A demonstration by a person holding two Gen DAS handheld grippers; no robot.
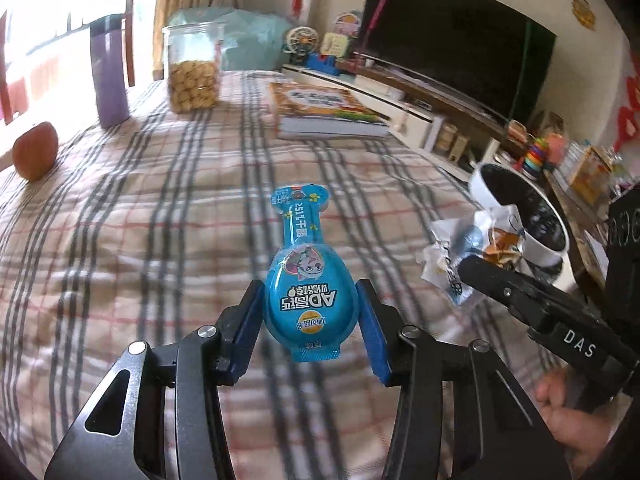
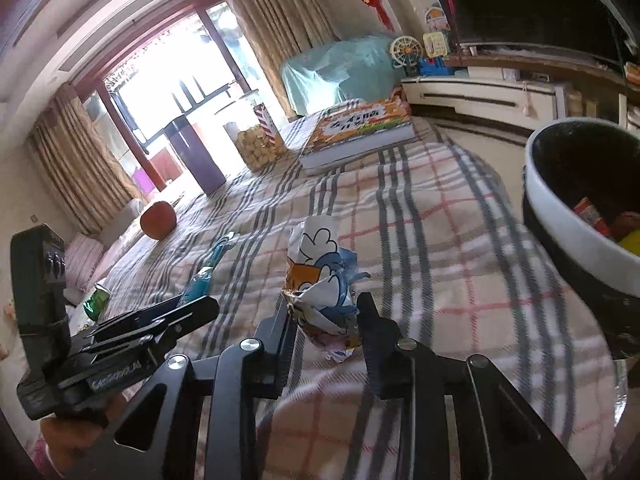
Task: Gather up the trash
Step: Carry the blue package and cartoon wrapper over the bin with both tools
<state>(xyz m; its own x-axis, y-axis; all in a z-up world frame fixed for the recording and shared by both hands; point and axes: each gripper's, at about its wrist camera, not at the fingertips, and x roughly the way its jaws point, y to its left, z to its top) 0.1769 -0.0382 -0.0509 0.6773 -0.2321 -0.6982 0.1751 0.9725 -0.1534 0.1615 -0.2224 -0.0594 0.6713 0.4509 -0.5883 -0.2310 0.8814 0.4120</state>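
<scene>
A plaid cloth (image 1: 132,240) with grey and pink stripes is covering the table in a living room, with curtains and a bright window behind. The left tool (image 1: 310,312) is gripping a blue snack packet (image 1: 308,280), its blue pads pressing on the packet's rounded body and the narrow neck pointing away. The right tool (image 2: 326,320) is clamping a crumpled cartoon wrapper (image 2: 324,280), which is standing up between its black fingers. A white-rimmed black bin (image 2: 568,216) is sitting just to the right, already holding some scraps. Farther back a book (image 2: 360,132), a cookie jar (image 1: 194,70), a purple cup (image 1: 108,72) and an orange fruit (image 1: 35,151) are resting on the cloth.
</scene>
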